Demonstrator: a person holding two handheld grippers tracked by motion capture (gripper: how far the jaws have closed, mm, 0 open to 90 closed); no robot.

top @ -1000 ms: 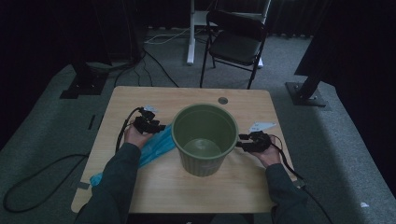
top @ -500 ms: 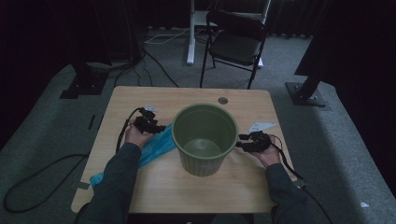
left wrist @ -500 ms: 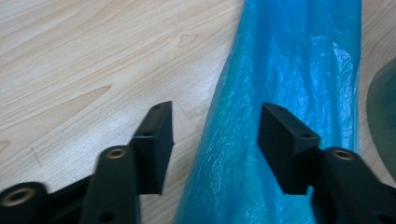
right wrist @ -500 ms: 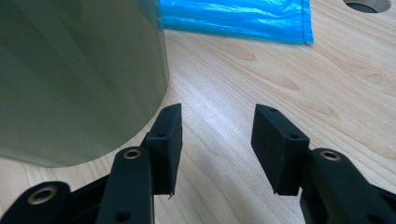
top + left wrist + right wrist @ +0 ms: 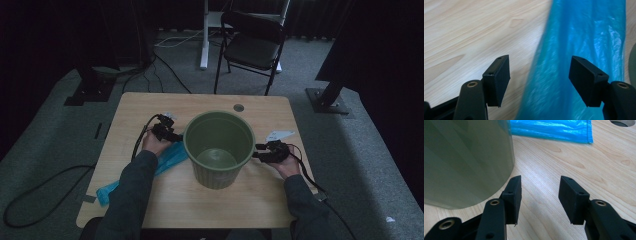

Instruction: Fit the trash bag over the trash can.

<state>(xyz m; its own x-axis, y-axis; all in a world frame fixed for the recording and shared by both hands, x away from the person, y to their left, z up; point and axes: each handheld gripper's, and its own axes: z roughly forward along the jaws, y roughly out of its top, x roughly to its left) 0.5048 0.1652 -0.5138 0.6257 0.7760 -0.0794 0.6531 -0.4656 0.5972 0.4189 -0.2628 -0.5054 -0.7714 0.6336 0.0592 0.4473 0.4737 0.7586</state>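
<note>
A tall green bin stands upright in the middle of the wooden table, with nothing in it. A crumpled blue plastic bag lies flat on the table to its left, one end beside the bin's base. My left gripper hovers over that end; its jaws have just been opening. They stand wide apart, with the blue bag below and between them, untouched by the pads. My right gripper rests open beside the bin's right wall, over bare wood, holding nothing.
A round cable hole sits near the table's far edge. A black folding chair stands behind the table, and cables trail over the grey carpet at left. A black stand base lies at the right.
My left hand has edged slightly toward the bin, low over the blue bag. The right hand and the bin have not moved.
</note>
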